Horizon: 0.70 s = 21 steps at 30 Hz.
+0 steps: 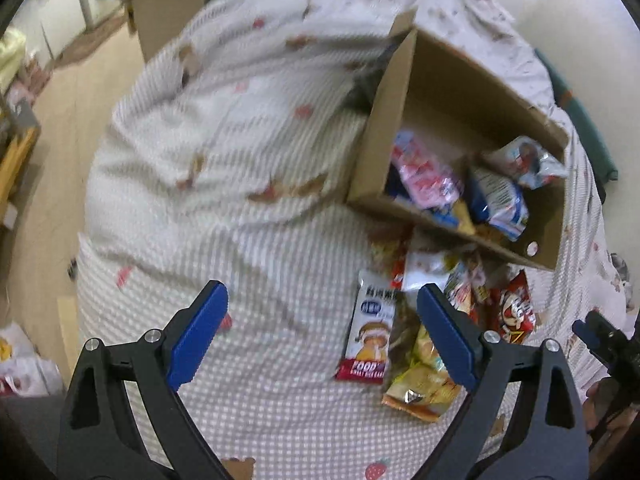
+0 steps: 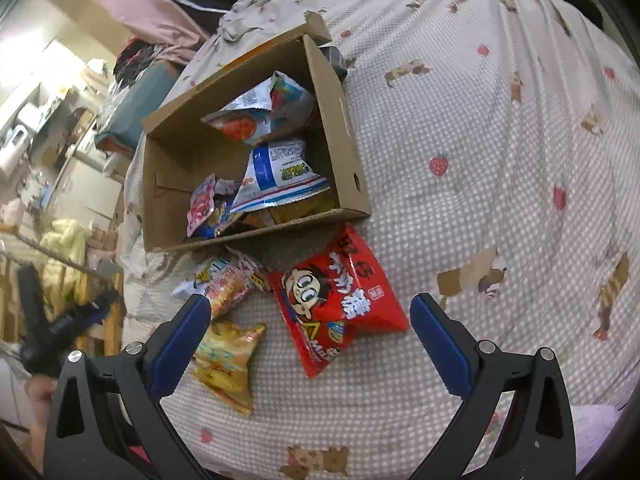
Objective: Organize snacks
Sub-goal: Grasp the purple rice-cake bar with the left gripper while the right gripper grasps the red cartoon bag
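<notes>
Left wrist view
Left gripper (image 1: 322, 320): the jaws are held wide apart and nothing is between them; it is poised above the checked bedspread (image 1: 248, 264).
Cardboard box (image 1: 444, 92): it is set on the bedspread toward the far right, open at the top and partly filled with snack bags.
Loose snacks: a small heap is seen on the bedspread just beside the box's near wall; a white rice-cake packet (image 1: 370, 330) lies at the heap's left edge, touching a yellow bag (image 1: 424, 380).
Right gripper (image 1: 600, 340): only its tip is glimpsed at the right edge, and its state cannot be told from here.
Sharpness: the view is blurred, so small print is left unread.

Right wrist view
Right gripper (image 2: 310, 320): the jaws are spread wide and nothing is held.
Red snack bag (image 2: 340, 296): it is seen lying between the open fingers, just short of the box's near wall.
Yellow packet (image 2: 226, 360): it is found by the left finger, with a pink-patterned packet (image 2: 228, 280) beyond it.
Handling: the bags are judged light, puffy, slick-filmed and crushable; a gentle pinch on a flat sealed edge or corner is judged safer than a squeeze across the air-filled middle.
</notes>
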### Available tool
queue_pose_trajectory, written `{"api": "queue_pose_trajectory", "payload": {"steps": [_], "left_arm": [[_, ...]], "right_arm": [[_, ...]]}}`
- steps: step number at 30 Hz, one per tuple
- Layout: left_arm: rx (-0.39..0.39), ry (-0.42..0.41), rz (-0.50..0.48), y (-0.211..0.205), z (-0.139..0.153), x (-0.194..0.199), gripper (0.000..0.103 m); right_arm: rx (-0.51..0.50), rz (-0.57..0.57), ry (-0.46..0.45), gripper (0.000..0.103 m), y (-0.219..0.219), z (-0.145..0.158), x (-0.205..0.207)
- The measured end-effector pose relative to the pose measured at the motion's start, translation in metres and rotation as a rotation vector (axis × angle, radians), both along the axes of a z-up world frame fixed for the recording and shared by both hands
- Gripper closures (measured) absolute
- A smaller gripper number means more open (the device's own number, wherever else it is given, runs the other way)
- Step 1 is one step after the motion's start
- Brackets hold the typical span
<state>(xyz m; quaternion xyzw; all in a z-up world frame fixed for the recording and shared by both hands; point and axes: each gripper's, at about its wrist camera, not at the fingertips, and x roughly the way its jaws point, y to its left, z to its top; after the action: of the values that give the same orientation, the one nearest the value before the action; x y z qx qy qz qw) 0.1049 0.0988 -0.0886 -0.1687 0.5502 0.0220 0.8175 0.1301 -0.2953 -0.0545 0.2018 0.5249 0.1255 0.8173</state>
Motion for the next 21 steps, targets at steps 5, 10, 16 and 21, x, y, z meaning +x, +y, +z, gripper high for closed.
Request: {"api": "queue_pose_trajectory", "payload": {"steps": [5, 10, 16, 21], "left_arm": [[0.002, 0.077, -0.102, -0.028, -0.03, 0.001, 0.025], [0.046, 0.14, -0.198, -0.064, -0.057, 0.007, 0.038], [0.069, 0.196, -0.214, -0.078, -0.077, 0.013, 0.055], [0.062, 0.21, -0.221, -0.086, -0.083, 0.013, 0.073]], "right_arm": [[-0.025, -0.005, 0.003, 0.001, 0.005, 0.0, 0.003], [-0.037, -0.014, 0.047, 0.001, 0.006, -0.009, 0.008], [-0.14, 0.013, 0.134, 0.001, 0.011, -0.035, 0.018], [-0.227, 0.115, 0.211, 0.001, 0.035, -0.065, 0.034]]}}
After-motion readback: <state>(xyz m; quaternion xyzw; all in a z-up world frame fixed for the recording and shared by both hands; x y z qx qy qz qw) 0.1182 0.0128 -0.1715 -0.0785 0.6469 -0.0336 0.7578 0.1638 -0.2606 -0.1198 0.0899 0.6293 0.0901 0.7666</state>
